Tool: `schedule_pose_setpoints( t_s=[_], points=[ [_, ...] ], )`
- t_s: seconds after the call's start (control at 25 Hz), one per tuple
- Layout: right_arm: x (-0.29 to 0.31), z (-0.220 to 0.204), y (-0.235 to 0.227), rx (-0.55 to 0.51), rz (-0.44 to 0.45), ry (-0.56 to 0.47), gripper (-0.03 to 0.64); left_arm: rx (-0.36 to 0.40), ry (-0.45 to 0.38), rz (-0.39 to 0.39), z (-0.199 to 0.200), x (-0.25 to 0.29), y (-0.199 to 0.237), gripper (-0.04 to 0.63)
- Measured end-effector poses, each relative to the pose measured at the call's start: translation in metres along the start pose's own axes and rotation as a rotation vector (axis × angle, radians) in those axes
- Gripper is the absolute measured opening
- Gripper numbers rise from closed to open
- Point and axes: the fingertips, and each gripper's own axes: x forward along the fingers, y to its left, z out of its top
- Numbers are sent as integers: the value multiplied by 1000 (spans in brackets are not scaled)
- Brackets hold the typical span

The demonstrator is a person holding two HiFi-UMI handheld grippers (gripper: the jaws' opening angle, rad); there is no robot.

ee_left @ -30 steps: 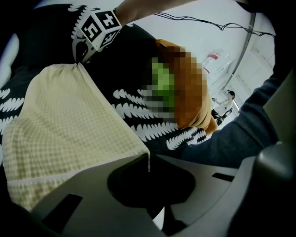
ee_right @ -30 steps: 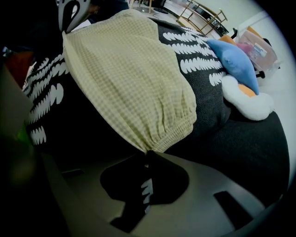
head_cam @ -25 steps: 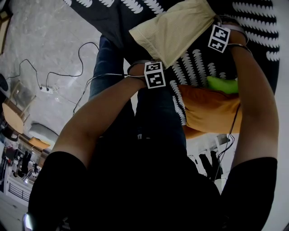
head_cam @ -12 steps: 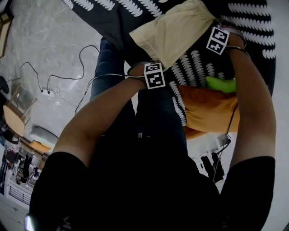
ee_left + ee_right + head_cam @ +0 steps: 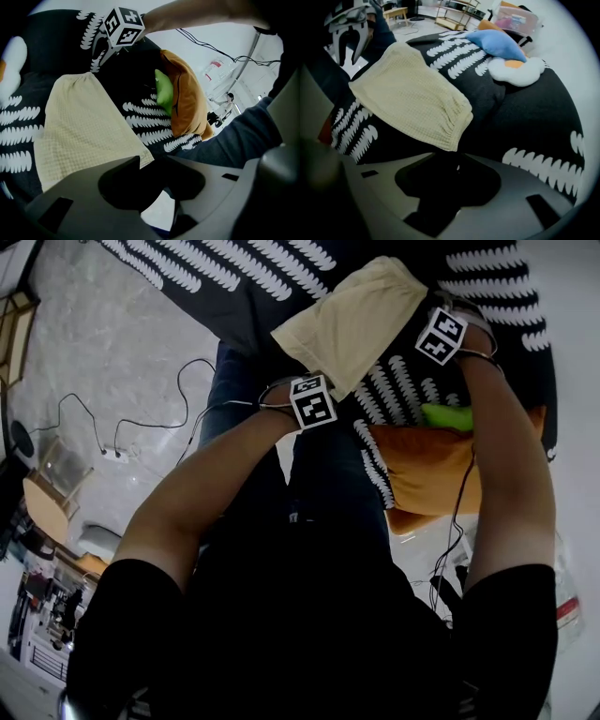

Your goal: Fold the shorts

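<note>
The pale yellow shorts [image 5: 352,320] lie folded into a flat rectangle on a black cover with white leaf marks [image 5: 220,282]. In the left gripper view my left gripper [image 5: 154,174] hangs just above the near hem corner of the shorts [image 5: 84,126]. Its jaws have just been opening and stand open with nothing between them. My right gripper [image 5: 449,164] hovers above the gathered waistband corner of the shorts [image 5: 408,98]. Those jaws have also just been opening and are empty. The head view shows only the marker cubes of the left gripper [image 5: 313,401] and the right gripper [image 5: 441,336].
An orange cushion [image 5: 436,465] with a green thing [image 5: 450,415] on it lies right of the shorts. A blue cushion [image 5: 494,42] and a fried-egg cushion [image 5: 515,68] sit farther along the cover. The person's jeans legs [image 5: 328,474] and floor cables [image 5: 141,418] are below.
Both grippers have let go of the shorts' near edge and lifted a little. The right gripper's cube has rolled. The shorts stay flat.
</note>
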Motion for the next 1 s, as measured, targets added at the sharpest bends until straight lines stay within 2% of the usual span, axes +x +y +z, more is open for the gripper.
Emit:
schedule_pose_setpoints(
  t_s=[0.24,0.56,0.84,1.0],
  points=[
    [-24,2,4,161,-20,-42,156,31,18,22,9,-30,10,167],
    [-29,4,6,392,-15,-118,158,76,70,46,21,-57,44,169],
    [-32,-3,-4,734,0,-203,158,108,99,69,45,-70,82,178],
    [-34,-3,-11,899,28,-268,158,120,90,123,68,-82,116,184]
  ],
)
